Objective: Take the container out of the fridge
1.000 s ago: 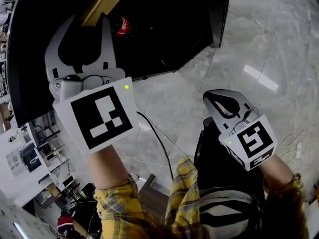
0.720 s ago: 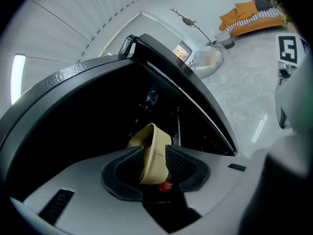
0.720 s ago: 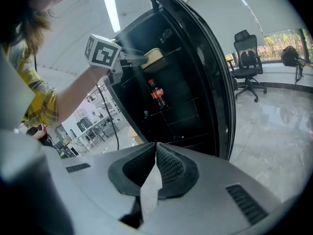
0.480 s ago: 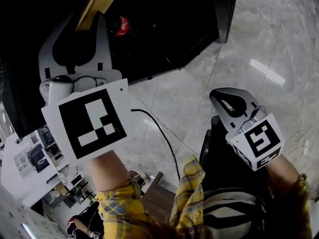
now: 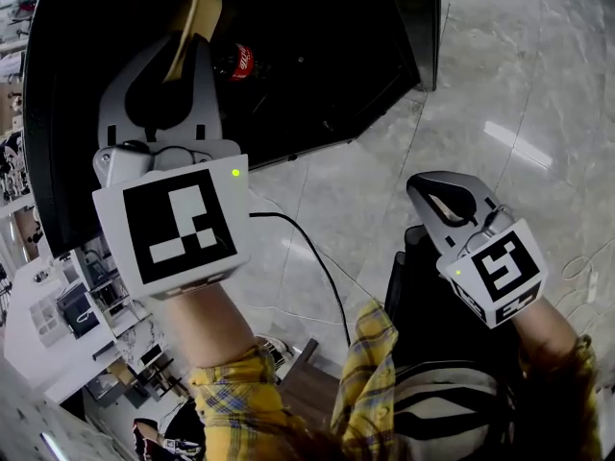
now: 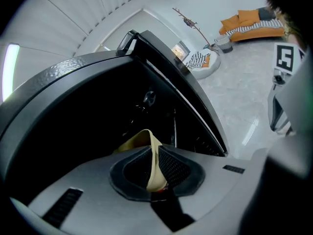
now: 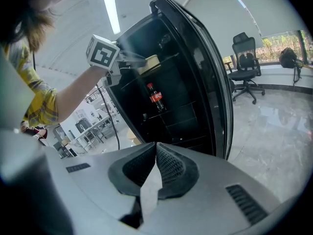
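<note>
My left gripper (image 5: 187, 46) and right gripper (image 5: 415, 184) are pale grey shells, each splitting into two curved arms round a dark opening. Behind each sits a white cube with black square markers, the left cube (image 5: 178, 224) and the right cube (image 5: 495, 272), and each has a small green light (image 5: 234, 172) at a corner. My pads (image 6: 172, 166) are black with a fine mesh pattern. Dark slots (image 6: 63, 204) are cut into the shell. A black cable (image 5: 307, 248) trails from the left cube. My sleeves (image 5: 226, 392) are yellow plaid. The left jaws have just been closing, with the rim of the container (image 5: 197, 12) between them.
</note>
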{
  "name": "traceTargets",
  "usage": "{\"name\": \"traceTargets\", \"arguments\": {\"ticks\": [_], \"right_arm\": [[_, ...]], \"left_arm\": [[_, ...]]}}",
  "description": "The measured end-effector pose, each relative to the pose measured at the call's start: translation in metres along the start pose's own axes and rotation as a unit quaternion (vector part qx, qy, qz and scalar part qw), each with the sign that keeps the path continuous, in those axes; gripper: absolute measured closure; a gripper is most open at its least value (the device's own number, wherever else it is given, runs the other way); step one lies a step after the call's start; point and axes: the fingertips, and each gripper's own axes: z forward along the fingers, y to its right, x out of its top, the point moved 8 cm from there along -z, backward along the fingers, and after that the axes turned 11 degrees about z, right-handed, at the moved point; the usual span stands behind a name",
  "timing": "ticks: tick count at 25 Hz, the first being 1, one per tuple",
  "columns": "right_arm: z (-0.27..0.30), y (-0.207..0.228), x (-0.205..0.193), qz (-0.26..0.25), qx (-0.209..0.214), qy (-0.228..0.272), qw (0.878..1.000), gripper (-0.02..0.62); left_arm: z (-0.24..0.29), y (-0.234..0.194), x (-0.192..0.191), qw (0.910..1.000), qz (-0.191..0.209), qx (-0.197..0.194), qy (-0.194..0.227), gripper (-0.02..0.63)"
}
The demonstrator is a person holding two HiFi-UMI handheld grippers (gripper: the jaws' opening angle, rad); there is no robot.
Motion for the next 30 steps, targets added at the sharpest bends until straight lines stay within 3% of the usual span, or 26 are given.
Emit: {"name": "traceTargets", "arguments": {"ticks": [13, 25, 30], "right_arm": [[-0.032, -0.010, 0.008, -0.026, -0.017, 0.007, 1.000, 0.566], [-0.073, -0.023, -0.002, -0.026, -0.026, 0.013, 0.999, 0.566], [-0.089, -0.030, 0.001, -0.043, -0.021, 0.011, 0.999, 0.566]], "left_arm": [[-0.023, 0.014, -0.008, 0.9987, -0.036, -0.033, 0.016, 0.572], [-0.073, 0.052, 0.017, 0.9934, -0.064, -0.082, 0.049, 0.574], [-0.097, 0.066, 0.024, 0.9918, -0.082, -0.087, 0.044, 0.573]]}}
